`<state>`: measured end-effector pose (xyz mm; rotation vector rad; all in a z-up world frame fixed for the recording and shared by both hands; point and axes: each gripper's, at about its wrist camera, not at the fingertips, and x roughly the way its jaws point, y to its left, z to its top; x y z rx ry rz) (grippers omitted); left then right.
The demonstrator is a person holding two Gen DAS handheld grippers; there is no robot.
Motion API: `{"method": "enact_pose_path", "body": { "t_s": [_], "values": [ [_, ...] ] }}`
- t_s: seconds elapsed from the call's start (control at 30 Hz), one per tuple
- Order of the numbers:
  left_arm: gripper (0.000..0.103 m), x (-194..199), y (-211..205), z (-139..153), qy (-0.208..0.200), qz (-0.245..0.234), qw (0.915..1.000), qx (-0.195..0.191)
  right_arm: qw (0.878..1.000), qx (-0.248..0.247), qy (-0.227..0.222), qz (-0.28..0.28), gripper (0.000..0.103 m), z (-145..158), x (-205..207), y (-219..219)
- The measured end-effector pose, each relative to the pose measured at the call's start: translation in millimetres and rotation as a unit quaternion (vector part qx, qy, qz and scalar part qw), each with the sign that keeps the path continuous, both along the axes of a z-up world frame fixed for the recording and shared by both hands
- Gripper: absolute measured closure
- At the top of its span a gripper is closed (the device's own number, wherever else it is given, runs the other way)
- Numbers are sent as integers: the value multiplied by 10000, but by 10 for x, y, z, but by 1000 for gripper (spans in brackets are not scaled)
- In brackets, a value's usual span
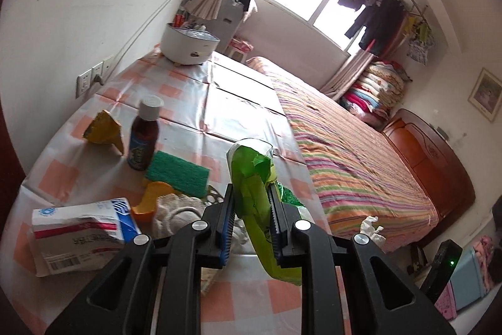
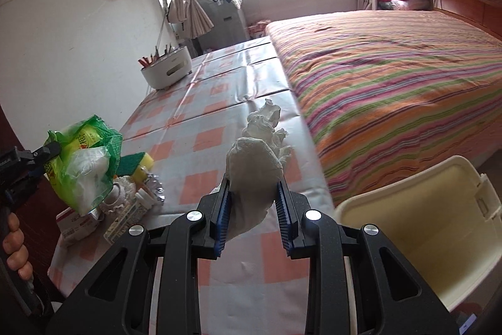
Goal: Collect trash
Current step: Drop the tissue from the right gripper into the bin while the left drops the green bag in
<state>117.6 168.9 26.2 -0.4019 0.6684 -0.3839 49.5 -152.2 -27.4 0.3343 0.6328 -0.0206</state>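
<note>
My left gripper (image 1: 251, 193) is shut on a crumpled green and yellow plastic wrapper (image 1: 255, 178), lifted above the checked tablecloth (image 1: 188, 102). In the right wrist view that same green wrapper (image 2: 84, 159) hangs at the left from the left gripper (image 2: 51, 151), with a hand (image 2: 15, 250) below it. My right gripper (image 2: 254, 187) is shut on a crumpled white tissue (image 2: 254, 168), held over the table's near right part. A cream bin (image 2: 408, 231) stands open at the lower right, beside the table's edge.
On the table lie a torn yellow scrap (image 1: 103, 131), a dark bottle with a white cap (image 1: 142, 137), a green sponge (image 1: 178, 175), a white carton (image 1: 78, 234) and a white pot (image 1: 188, 46). A striped bed (image 2: 392, 83) runs along the table's right side.
</note>
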Motion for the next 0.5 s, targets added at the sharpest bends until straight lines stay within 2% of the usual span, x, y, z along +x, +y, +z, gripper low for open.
{"method": "enact_pose_path", "body": {
  "t_s": [0.27, 0.5],
  "values": [
    [84, -166, -746, -12, 0, -772, 9970, 94, 9967, -148, 198, -768, 77, -130, -284, -625],
    [84, -338, -1435, -59, -46, -1427, 9893, 310, 9911, -62, 576, -1201, 76, -305, -354, -981]
  ]
}}
